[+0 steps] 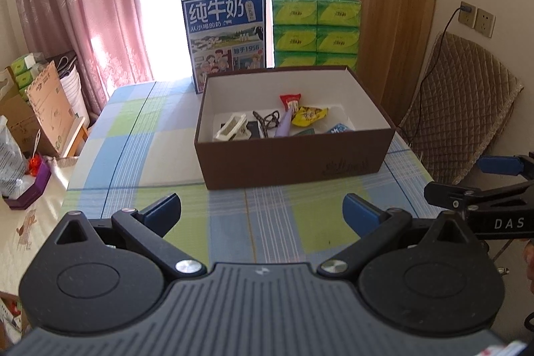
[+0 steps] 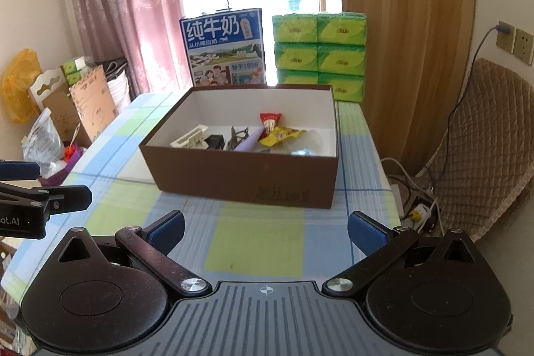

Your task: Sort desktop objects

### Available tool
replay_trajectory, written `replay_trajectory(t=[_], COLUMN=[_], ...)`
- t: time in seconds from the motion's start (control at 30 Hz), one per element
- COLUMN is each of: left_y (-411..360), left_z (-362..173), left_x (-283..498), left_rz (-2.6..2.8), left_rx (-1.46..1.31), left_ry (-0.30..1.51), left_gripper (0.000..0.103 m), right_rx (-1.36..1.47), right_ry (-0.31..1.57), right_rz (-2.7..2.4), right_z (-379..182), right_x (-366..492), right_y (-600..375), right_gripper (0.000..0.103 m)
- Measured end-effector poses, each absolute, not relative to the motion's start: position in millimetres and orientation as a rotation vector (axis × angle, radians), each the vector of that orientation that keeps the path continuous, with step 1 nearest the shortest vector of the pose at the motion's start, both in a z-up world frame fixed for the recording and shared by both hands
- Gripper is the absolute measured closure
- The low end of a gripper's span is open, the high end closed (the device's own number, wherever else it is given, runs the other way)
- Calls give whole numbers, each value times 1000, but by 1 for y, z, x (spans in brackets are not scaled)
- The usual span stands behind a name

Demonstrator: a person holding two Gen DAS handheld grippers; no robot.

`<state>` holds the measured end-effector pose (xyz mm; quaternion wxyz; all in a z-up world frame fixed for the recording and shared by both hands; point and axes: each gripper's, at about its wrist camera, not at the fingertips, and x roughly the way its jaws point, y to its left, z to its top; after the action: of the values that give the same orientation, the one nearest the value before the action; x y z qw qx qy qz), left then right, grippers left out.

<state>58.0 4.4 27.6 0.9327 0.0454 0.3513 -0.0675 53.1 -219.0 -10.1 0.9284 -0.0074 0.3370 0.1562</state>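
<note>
A brown open box (image 1: 290,155) (image 2: 247,179) sits on the checked tablecloth (image 1: 140,135) (image 2: 253,242). Inside lie a white clip (image 1: 232,126) (image 2: 188,139), a dark hair claw (image 1: 267,119) (image 2: 237,137), a purple tube (image 1: 285,125) (image 2: 248,140), a red packet (image 1: 291,99) (image 2: 270,119), a yellow packet (image 1: 308,115) (image 2: 280,135) and a blue packet (image 1: 339,129). My left gripper (image 1: 262,211) hovers open and empty in front of the box. My right gripper (image 2: 265,229) is open and empty too, beside it; it shows at the right edge (image 1: 480,186) of the left wrist view.
A blue milk carton box (image 1: 227,35) (image 2: 225,47) and stacked green tissue packs (image 1: 317,29) (image 2: 318,49) stand behind the brown box. A padded chair (image 1: 457,109) (image 2: 484,142) is at the right, with cables and a power strip (image 2: 417,209) below. Cardboard boxes (image 1: 46,109) crowd the left.
</note>
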Motion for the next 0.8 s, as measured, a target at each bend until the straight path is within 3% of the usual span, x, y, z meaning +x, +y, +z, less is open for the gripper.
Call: replay_trajectory(t=[0.8], left_y=[1], left_z=[3], left_x=[27], left_rz=[-104], left_rx=[119], left_ry=[803], left_gripper=[1], right_rx=[-42], right_ry=[776], right_rz=[348], right_z=[-37], right_x=[27], right_y=[-225], right_gripper=[2])
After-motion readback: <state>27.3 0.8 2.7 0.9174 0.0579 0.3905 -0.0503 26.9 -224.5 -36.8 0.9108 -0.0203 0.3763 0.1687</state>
